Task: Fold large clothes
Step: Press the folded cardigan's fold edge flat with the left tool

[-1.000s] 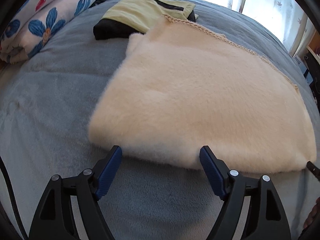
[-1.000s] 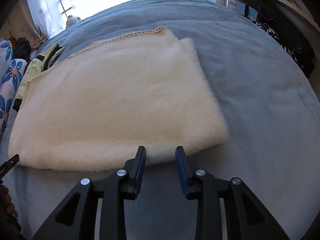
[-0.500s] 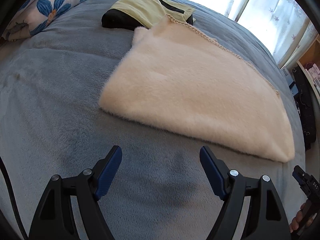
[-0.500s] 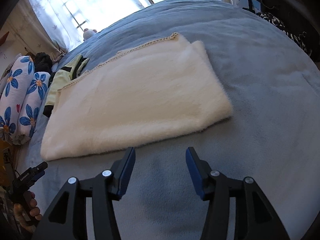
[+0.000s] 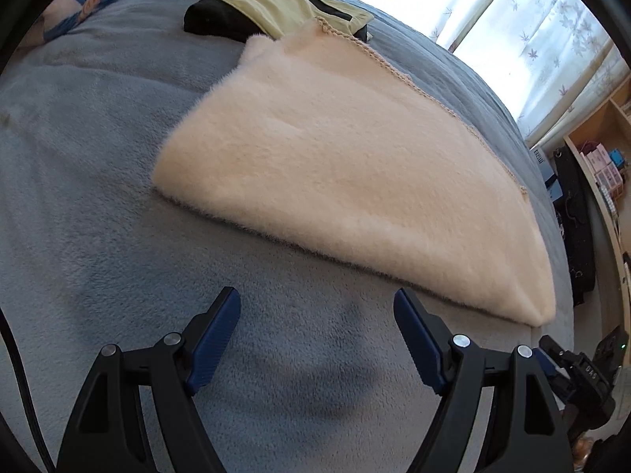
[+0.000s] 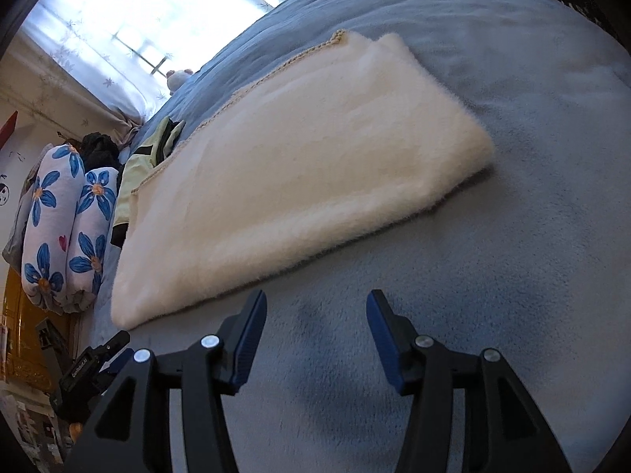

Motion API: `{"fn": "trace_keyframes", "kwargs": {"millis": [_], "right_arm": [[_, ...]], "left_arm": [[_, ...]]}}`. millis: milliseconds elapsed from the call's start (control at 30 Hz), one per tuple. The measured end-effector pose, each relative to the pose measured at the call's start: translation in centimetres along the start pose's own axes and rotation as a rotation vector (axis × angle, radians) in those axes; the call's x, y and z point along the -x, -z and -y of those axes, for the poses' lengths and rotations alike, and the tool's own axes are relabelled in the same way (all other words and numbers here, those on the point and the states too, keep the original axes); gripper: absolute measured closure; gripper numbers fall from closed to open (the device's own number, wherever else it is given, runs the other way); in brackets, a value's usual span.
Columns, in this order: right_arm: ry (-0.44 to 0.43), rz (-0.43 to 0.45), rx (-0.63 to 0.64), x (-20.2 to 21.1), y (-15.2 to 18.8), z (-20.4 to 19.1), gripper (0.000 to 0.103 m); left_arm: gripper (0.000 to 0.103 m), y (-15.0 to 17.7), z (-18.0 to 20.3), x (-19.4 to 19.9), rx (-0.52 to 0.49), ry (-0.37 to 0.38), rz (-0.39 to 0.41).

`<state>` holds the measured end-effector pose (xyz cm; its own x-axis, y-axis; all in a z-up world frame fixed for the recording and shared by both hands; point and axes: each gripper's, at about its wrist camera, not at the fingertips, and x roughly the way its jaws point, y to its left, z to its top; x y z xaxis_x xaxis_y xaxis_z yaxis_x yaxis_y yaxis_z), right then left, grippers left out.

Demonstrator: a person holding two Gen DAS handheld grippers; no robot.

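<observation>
The grey-blue bed cover (image 5: 98,205) carries the folded cream fleece garment (image 5: 355,165) lying flat at its middle, its far corner overlapping a yellow-and-black jacket (image 5: 272,8). A second ago both grippers stood at its near edge; now they have drawn back from it, the left gripper (image 5: 317,311) wide open and empty, the right gripper (image 6: 315,311) parted wider than before, gripping nothing.

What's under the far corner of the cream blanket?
The folded cream blanket lies on the grey bedspread. Its far corner overlaps a yellow and black jacket; how much of the jacket is covered cannot be seen.
</observation>
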<state>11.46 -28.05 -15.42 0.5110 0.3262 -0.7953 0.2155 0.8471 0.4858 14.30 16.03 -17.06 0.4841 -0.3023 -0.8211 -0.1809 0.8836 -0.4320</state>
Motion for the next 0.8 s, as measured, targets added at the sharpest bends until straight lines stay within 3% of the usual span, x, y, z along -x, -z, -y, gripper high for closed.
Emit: {"fn": "trace_keyframes", "kwargs": {"millis": [267,567,800], "right_arm": [[-0.017,0.007,-0.024,-2.3,-0.8,0.1,0.050],[-0.039,0.043,-0.062,-5.2,-3.8,-0.3,0.044],[-0.009,0.111,-0.062,-6.9,-6.1,-1.1,0.047]], "left_arm": [[0.024,-1.6,-0.7,-2.2,0.064,0.053,0.034],[0.024,-5.1,-1.2,-4.6,0.092,0.049,0.079],[0.027,-7.4,-1.0,-6.0,0.113,0.031,0.130]]}}
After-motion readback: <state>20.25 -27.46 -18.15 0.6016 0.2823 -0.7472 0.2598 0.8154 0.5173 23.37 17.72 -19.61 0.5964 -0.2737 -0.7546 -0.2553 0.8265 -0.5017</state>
